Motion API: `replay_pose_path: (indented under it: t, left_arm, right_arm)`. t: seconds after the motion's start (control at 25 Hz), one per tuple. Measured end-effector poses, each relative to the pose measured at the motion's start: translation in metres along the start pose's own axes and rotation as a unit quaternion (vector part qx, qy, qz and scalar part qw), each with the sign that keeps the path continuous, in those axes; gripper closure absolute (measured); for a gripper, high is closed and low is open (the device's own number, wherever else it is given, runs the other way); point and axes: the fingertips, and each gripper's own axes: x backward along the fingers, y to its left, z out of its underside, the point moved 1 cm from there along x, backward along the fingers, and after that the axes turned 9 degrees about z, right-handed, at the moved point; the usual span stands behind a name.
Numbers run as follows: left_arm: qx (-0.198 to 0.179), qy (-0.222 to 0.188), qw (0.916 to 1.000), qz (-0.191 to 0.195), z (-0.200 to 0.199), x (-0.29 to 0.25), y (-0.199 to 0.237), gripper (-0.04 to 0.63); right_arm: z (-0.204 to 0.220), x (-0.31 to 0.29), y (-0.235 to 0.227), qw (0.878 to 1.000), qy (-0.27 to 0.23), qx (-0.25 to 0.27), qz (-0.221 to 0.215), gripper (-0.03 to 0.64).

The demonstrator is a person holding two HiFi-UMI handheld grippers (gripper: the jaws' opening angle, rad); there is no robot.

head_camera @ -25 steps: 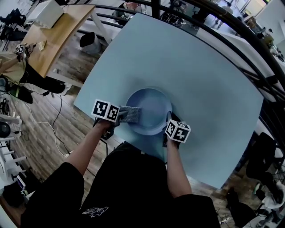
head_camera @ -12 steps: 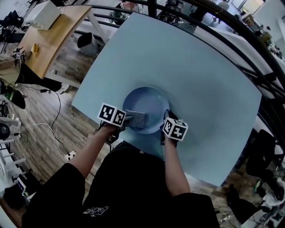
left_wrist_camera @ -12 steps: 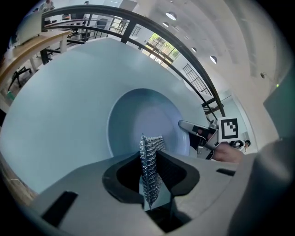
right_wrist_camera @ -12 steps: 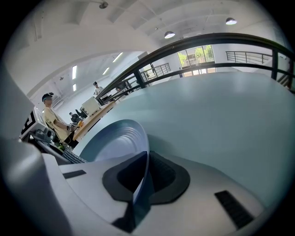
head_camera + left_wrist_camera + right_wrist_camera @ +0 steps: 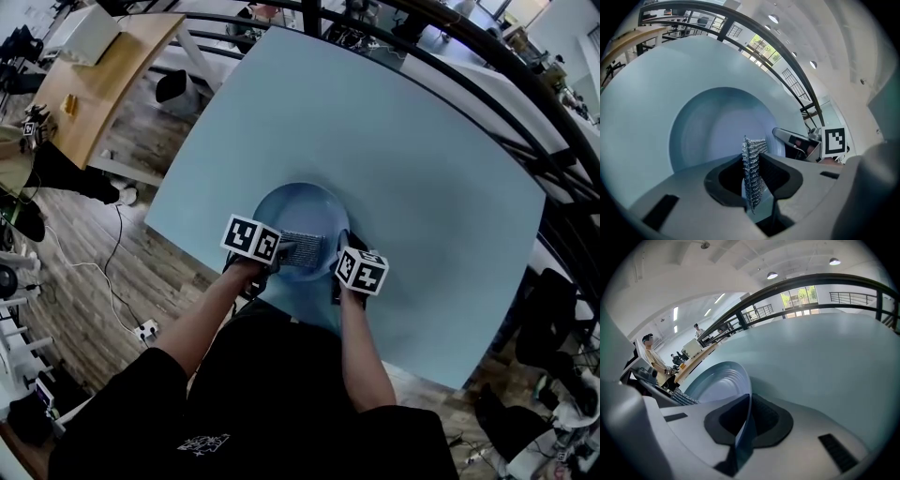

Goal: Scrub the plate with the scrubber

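a pale blue plate (image 5: 302,208) sits on a light blue desk (image 5: 403,141), close to the person's edge. the left tool (image 5: 279,251) pinches a grey mesh scrubber (image 5: 303,248), which is over the plate's near side. the right tool (image 5: 343,247) is clamped on the plate's right rim.

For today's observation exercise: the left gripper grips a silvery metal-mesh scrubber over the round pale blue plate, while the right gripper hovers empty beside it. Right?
No: the right gripper is not empty; its jaws clamp the rim of the round pale blue plate, as the right gripper view shows.
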Motion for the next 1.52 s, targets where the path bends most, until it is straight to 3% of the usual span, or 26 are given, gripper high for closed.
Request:
replay_pose_path:
  t: [0.32,0.72,0.84,1.12,1.28,1.52]
  left_arm:
    - [0.032,-0.039,0.9984,0.026,-0.023,-0.015,-0.007,0.497]
    - [0.043,-0.108,0.993,0.023,-0.035,-0.009,-0.013,0.497]
    - [0.045,-0.137,0.9893,0.023,-0.036,-0.004,-0.014,0.497]
    - [0.058,-0.19,0.9799,0.016,-0.026,0.01,-0.023,0.497]
    - [0.057,-0.23,0.9716,0.007,-0.015,0.024,-0.029,0.497]
    - [0.032,-0.282,0.9586,-0.026,0.003,0.05,-0.04,0.497]
  right_arm:
    - [-0.001,-0.001,0.0,1.0,0.003,0.003,-0.001,0.598]
    - [0.0,0.004,-0.002,0.999,0.003,0.042,-0.008,0.587]
    - [-0.002,0.009,-0.006,0.999,0.002,0.051,-0.015,0.518]
    - [-0.007,0.036,-0.017,0.997,-0.019,0.064,-0.036,0.483]
    - [-0.01,0.058,-0.018,0.995,-0.041,0.074,-0.05,0.49]
    - [-0.017,0.092,-0.016,0.989,-0.077,0.093,-0.081,0.571]
